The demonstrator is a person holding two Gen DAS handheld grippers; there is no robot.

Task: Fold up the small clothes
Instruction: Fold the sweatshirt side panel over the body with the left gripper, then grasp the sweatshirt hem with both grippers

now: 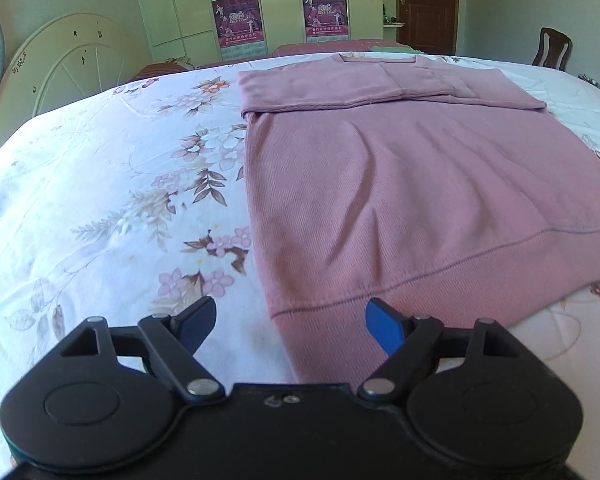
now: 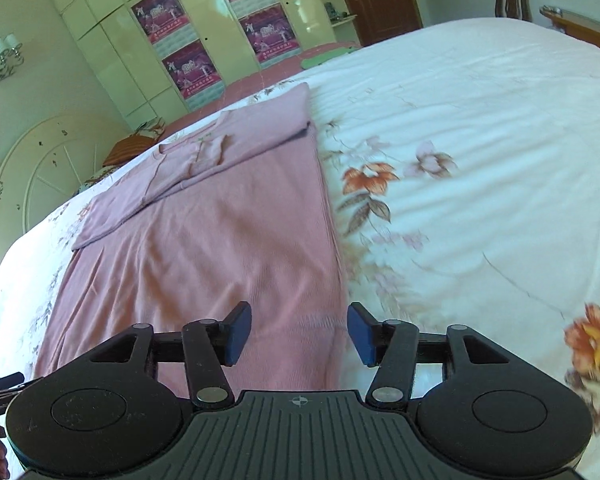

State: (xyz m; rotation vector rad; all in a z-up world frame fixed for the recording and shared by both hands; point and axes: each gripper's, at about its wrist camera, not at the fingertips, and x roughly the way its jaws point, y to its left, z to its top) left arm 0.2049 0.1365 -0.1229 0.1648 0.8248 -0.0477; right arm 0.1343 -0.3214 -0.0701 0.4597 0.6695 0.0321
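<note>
A pink knit top [image 1: 400, 184] lies flat on a bed with a floral sheet [image 1: 112, 184]. Its sleeves are already folded inward across the chest at the far end, where they overlap near the neckline. The ribbed hem [image 1: 380, 300] faces the person and runs across the near edge.

The left gripper [image 1: 288, 322] hovers over the near left corner of the hem, jaws spread, with nothing between them; one pad stands over the sheet, the other over the fabric. The right gripper [image 2: 298, 330] hovers over the near right side of the garment, jaws also spread and empty, its right pad about at the garment's side edge. Neither gripper appears to touch the cloth, though contact at the pads cannot be ruled out from these views.

Step in hand, as judged: the sleeve folds are complete, and both grippers are lining up on the hem corners for the lengthwise fold.

Next move, as judged: each gripper needs to drop to its corner, slide one pad under the hem and pinch both layers of fabric. The two grippers should then lift together and carry the hem toward the neckline, keeping the edge taut and level so that the folded sleeves stay in place. The knit is soft and will sag between the two grips; uneven lifting would skew the fold.
</note>
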